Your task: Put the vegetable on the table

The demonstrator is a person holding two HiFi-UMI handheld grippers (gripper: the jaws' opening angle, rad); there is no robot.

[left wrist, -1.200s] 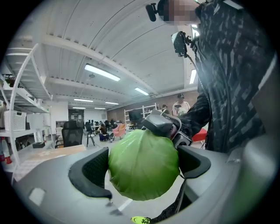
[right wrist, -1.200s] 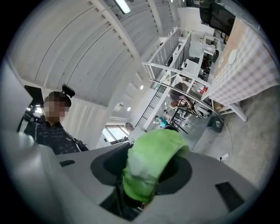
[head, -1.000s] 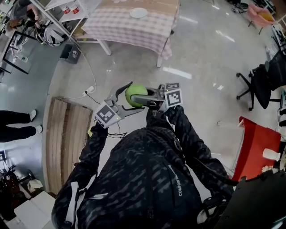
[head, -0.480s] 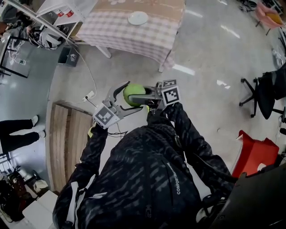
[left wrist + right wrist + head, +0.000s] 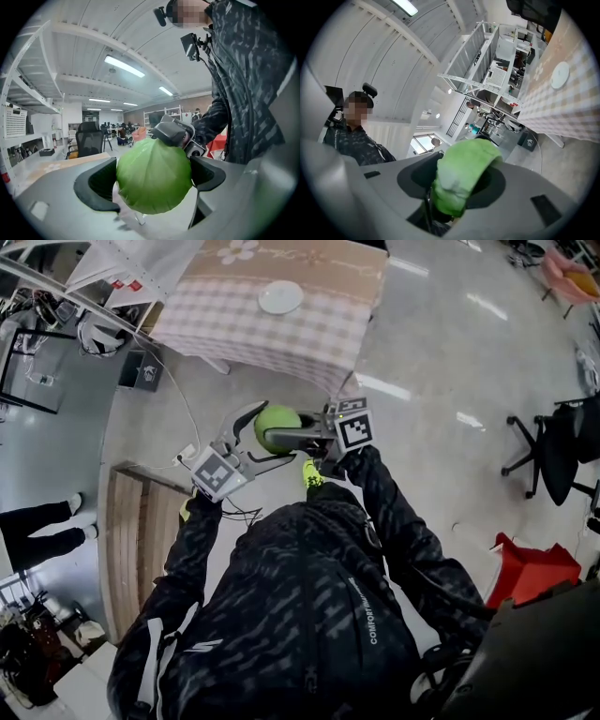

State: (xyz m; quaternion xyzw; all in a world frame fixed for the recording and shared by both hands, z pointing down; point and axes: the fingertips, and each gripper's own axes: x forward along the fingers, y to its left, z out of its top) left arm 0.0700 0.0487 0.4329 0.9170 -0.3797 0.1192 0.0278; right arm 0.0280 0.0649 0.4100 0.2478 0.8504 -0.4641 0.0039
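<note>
Cabbage [image 5: 277, 426] is up in the air in front of the person's chest, not on anything yet. The right gripper [image 5: 457, 180] is clenched on it, w/ green leaf squeezed between both pads. The left gripper [image 5: 153, 178] has its jaws set wide round the cabbage, pads against either side as far as I can judge, so it looks like a 2-gripper carry. The table [image 5: 281, 334] w/ checked cloth is at 12 o'clock from the cabbage, near but apart, w/ bare floor [image 5: 422, 352] under the load. A white plate [image 5: 280, 297] sits toward the cloth's far side, also 12 o'clock. Progress: pickup done and approach approx. done. Left to do: reach over the tabletop, lower, let go w/ both, prob. on free cloth short of the plate. Vs. the earlier frames, the table has come closer and shows more of its top, and the cabbage is now just short of its near edge. The grip looks unchanged. The red thing [image 5: 534, 568] at 4 o'clock has slid lower and outward, so the person has walked fwd.
</note>
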